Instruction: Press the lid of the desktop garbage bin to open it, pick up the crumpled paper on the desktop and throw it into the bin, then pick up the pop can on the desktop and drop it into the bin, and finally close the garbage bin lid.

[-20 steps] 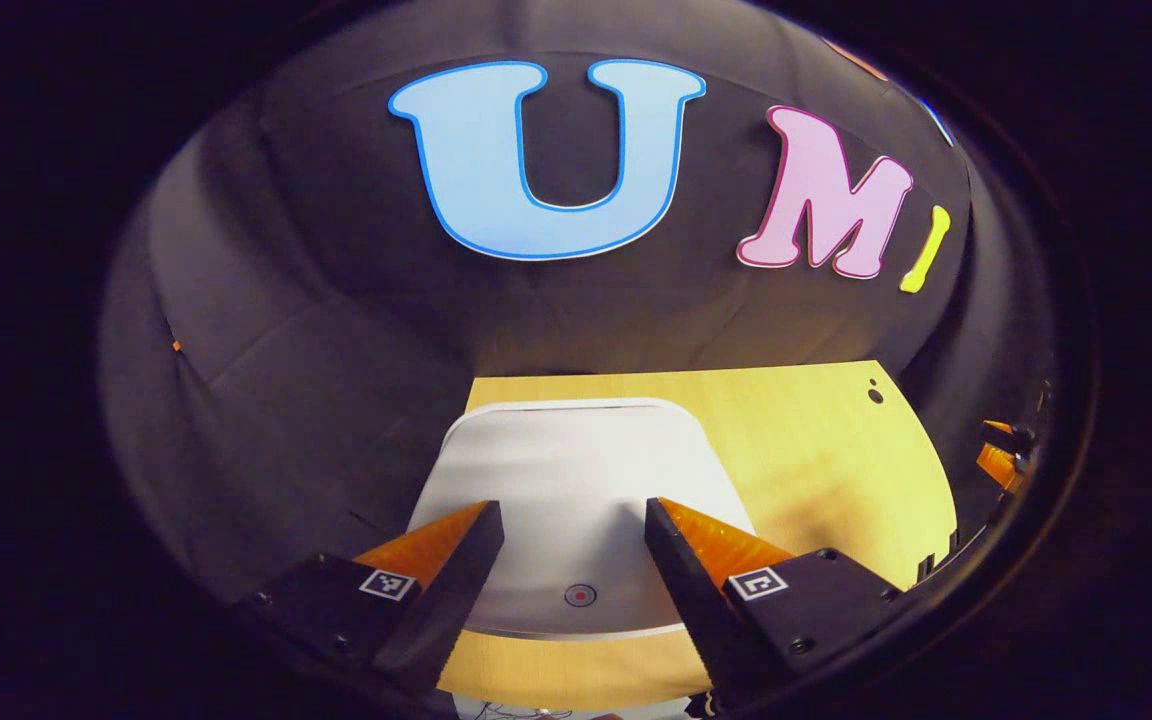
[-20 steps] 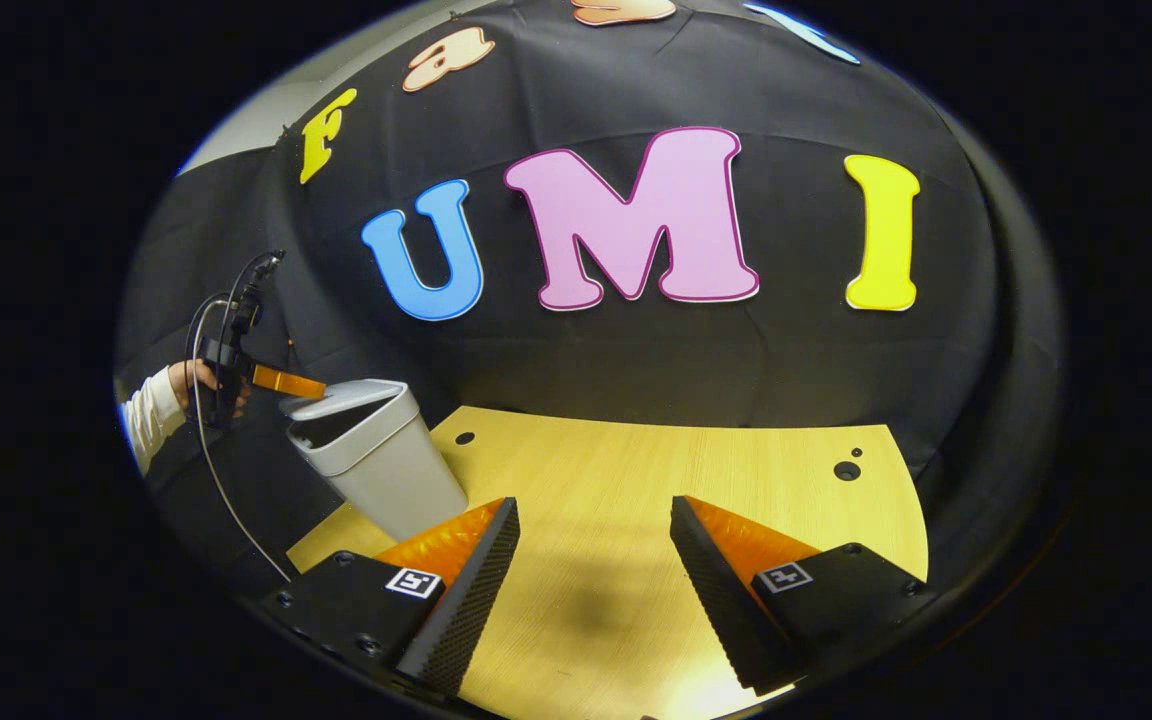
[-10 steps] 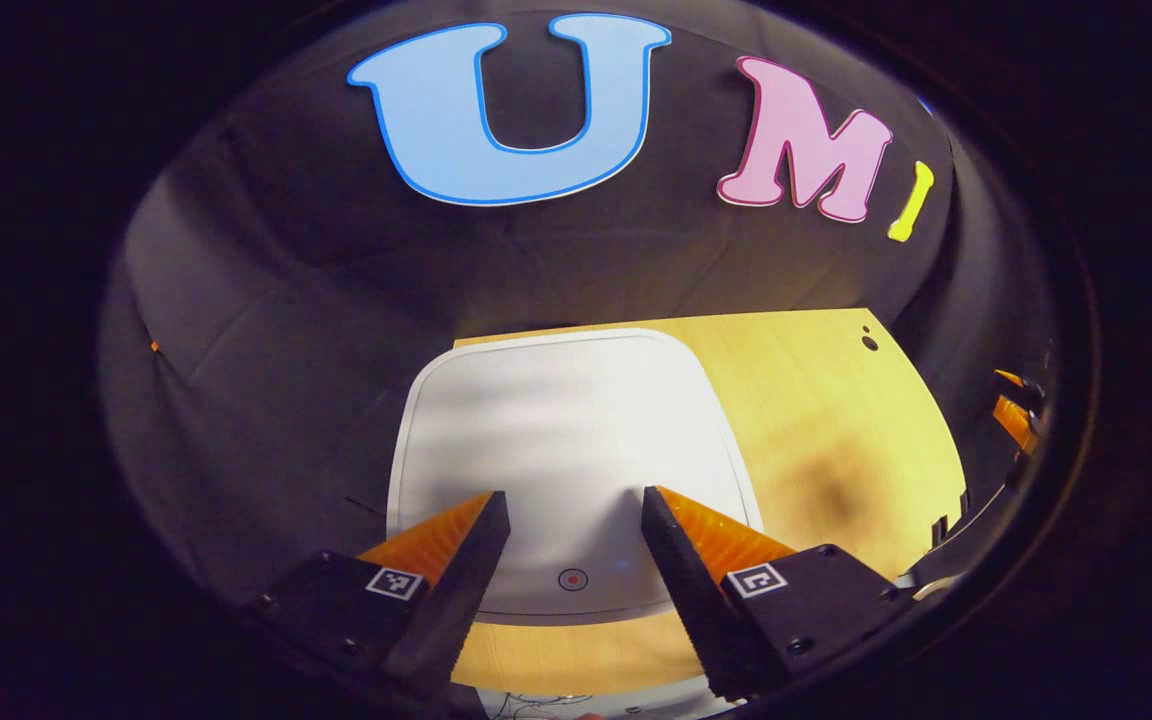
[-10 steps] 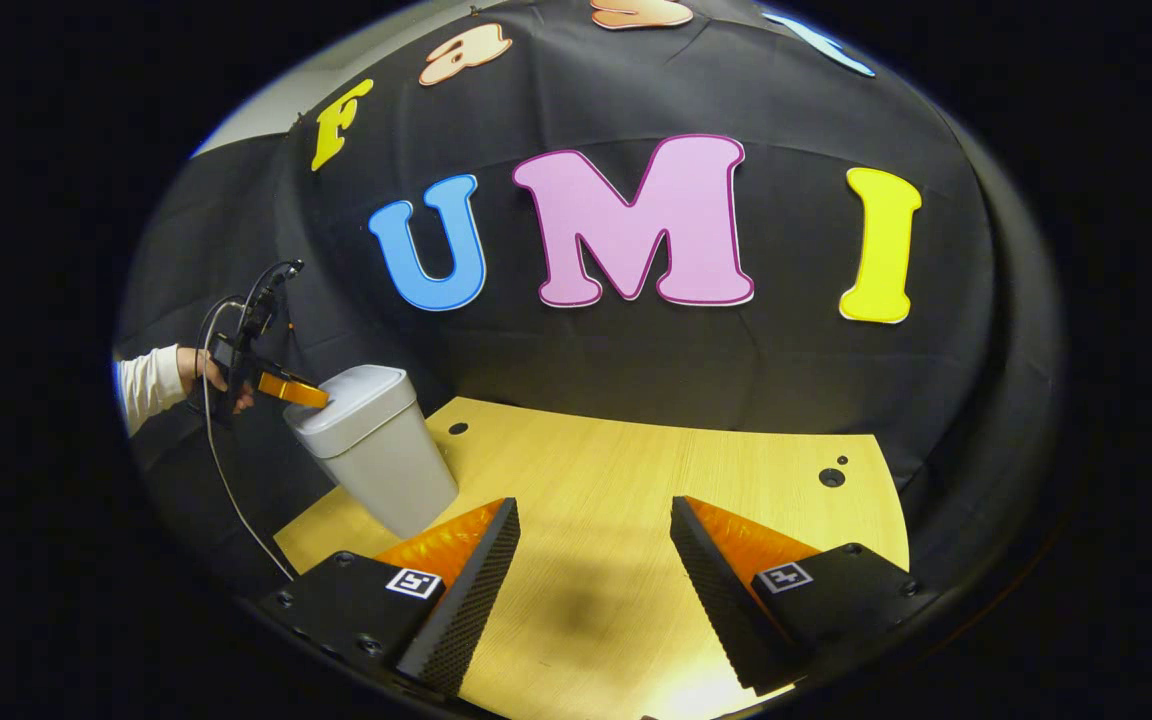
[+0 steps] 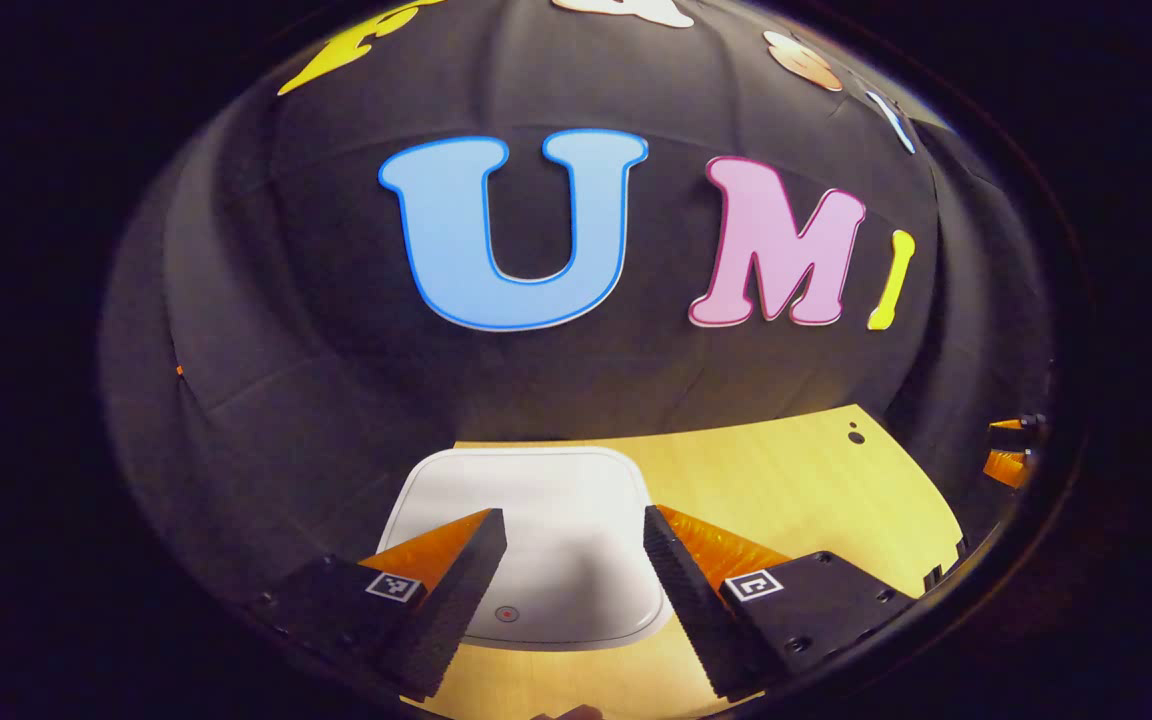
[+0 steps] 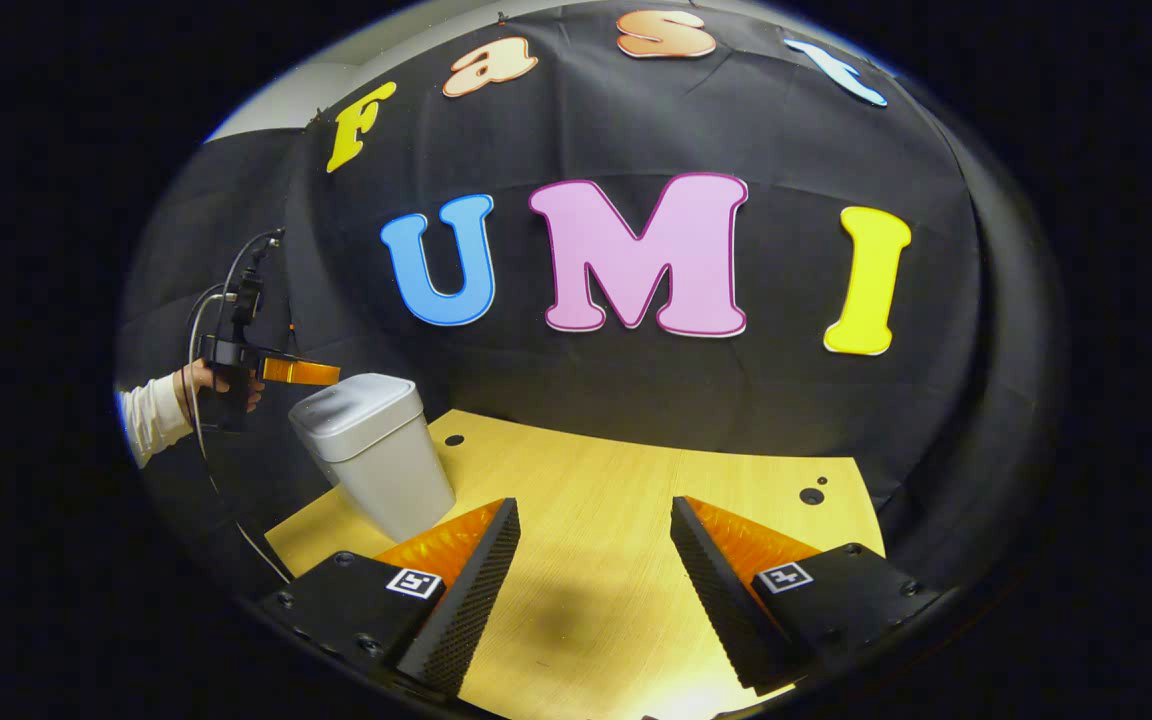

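Bin lid (image 5: 536,530) reads flat and seated on the garbage bin (image 6: 376,460) in both views, so I'd call the close step done or as good as done. No crumpled paper or pop can on the bare counter (image 6: 616,500); my guess is both are inside.

Left tool (image 5: 574,570): fingers apart, nothing between them, hovering just above the lid's near edge. In the left gripper view the lid sits dead ahead at 12 o'clock, its red dot (image 5: 507,613) low between the fingers toward 7 o'clock. From the right gripper view the left tool (image 6: 301,372) sits just clear of the lid top, no contact I can see, held by a hand (image 6: 206,385) in a white sleeve.

Right tool (image 6: 596,590): fingers apart, empty, over open counter, bin well off at 10 o'clock.

Left is clearly the nearer hand. If the lid needs a final press to latch, it's a straight drop from the left tool.
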Tool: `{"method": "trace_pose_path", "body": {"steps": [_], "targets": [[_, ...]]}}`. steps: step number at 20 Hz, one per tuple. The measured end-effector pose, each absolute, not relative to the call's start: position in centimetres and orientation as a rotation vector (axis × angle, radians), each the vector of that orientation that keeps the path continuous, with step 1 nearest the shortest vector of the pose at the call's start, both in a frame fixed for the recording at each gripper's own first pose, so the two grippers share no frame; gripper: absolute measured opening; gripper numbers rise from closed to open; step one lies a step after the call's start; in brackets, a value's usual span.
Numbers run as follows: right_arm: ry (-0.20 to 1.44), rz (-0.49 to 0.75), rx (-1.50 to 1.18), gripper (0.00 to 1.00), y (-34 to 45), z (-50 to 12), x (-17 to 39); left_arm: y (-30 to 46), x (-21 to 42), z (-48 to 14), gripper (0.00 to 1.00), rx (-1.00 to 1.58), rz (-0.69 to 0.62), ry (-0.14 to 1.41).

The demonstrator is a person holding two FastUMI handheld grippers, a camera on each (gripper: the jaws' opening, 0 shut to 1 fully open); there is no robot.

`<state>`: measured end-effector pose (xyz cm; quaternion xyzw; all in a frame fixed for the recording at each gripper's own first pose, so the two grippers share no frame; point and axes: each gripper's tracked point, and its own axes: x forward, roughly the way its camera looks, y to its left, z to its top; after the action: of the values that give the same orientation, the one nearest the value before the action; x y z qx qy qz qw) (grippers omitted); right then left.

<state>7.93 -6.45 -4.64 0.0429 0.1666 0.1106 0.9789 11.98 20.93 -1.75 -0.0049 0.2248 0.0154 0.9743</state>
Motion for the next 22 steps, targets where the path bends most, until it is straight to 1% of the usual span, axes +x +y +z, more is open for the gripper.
{"method": "trace_pose_path", "body": {"steps": [4, 7, 10, 15, 22], "targets": [[0.249, 0.165, 0.098, 0.98, -5.2, -1.5, 6.1, 13.6, 10.4, 1.3, 0.94, -0.054, -0.017, 0.277], [0.224, 0.133, 0.088, 0.98, -4.7, -0.7, 4.9, 9.8, 8.4, 0.6, 0.94, -0.039, -0.074, 0.232], [0.199, 0.103, 0.067, 0.98, -4.3, -0.3, 3.7, 7.6, 6.3, 0.5, 0.94, 0.037, -0.079, 0.17], [0.134, 0.09, 0.079, 0.98, -3.0, 1.0, 2.3, 4.4, 1.7, 2.0, 0.94, 0.043, -0.066, 0.068], [0.025, 0.077, 0.049, 0.97, -2.5, 4.5, 1.6, 2.9, -1.9, 3.6, 0.96, 0.027, -0.052, 0.046]]}}
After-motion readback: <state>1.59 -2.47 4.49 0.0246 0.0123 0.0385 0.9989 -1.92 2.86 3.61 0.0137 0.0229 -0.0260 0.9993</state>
